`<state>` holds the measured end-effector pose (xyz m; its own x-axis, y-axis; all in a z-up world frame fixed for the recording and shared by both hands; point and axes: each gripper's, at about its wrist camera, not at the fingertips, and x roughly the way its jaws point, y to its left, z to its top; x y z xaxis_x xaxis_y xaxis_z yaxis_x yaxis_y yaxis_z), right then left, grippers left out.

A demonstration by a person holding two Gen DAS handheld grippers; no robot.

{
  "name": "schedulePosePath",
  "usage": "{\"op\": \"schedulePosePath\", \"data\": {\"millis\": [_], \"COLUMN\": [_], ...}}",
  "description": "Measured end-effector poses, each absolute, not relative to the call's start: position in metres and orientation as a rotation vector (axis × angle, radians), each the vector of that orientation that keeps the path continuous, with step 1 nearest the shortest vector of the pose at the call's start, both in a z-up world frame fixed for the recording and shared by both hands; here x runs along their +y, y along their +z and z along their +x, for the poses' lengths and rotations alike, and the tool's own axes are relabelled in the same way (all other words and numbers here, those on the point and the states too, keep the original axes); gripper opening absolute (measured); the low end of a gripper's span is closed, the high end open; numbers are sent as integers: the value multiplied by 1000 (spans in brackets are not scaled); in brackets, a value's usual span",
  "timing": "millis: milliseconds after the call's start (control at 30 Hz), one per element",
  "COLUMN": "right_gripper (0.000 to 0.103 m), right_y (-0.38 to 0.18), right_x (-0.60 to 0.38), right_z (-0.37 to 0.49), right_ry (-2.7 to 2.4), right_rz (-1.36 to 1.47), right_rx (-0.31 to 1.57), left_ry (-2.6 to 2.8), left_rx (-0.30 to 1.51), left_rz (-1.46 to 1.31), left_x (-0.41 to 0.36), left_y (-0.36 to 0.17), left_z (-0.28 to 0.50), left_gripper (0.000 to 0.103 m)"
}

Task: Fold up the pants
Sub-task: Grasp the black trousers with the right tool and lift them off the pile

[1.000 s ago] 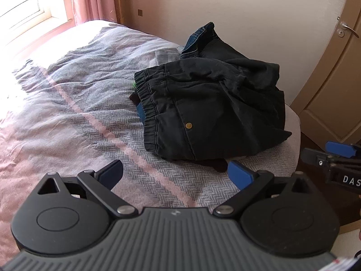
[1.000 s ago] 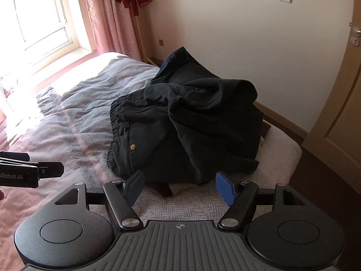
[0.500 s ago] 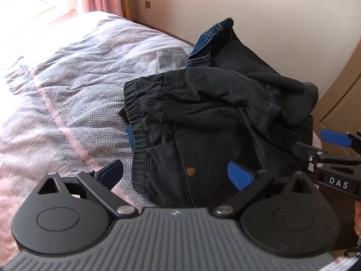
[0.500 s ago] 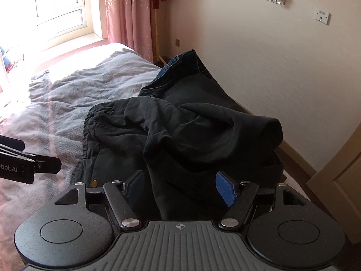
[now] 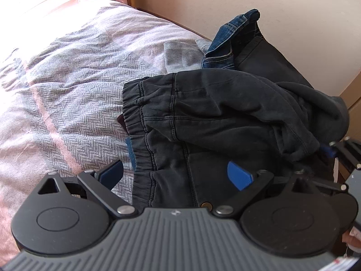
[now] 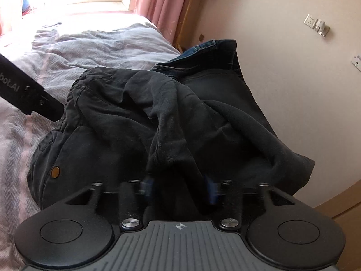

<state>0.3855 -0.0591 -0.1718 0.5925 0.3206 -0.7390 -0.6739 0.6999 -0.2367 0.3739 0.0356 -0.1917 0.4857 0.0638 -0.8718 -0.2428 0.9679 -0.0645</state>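
Folding not yet begun.
Dark pants (image 5: 214,122) lie crumpled on the bed (image 5: 67,79); left claw (image 5: 176,174) apart over the waistband at 6 o'clock, right claw (image 6: 178,189) blurred, cannot tell.

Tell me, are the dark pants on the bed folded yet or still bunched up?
Still bunched up. The dark pants lie crumpled on the bed, one leg flopped across the seat, waistband wrinkled, no neat fold lines.

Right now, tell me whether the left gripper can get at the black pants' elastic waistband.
Probably yes: the left gripper is open, and the waistband lies exposed just ahead, nothing covering it.
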Motion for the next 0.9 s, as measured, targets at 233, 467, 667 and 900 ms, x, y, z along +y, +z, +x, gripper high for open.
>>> {"op": "schedulePosePath", "data": {"millis": [233, 467, 667, 900], "right_gripper": [12, 12, 12, 12], "right_y": [-107, -22, 39, 111], "right_x": [-82, -54, -9, 69], "right_z": [368, 305, 223, 113], "right_ry": [691, 891, 1059, 1255], "right_rz": [-285, -151, -84, 121], "right_rx": [657, 539, 460, 405], "left_ry": [219, 312, 483, 721], "left_rx": [1006, 878, 745, 599], "left_rz": [-217, -274, -342, -407], "left_x": [52, 75, 107, 153], "left_y": [-172, -118, -70, -22], "left_z": [345, 268, 150, -26], "left_gripper": [94, 94, 94, 94]}}
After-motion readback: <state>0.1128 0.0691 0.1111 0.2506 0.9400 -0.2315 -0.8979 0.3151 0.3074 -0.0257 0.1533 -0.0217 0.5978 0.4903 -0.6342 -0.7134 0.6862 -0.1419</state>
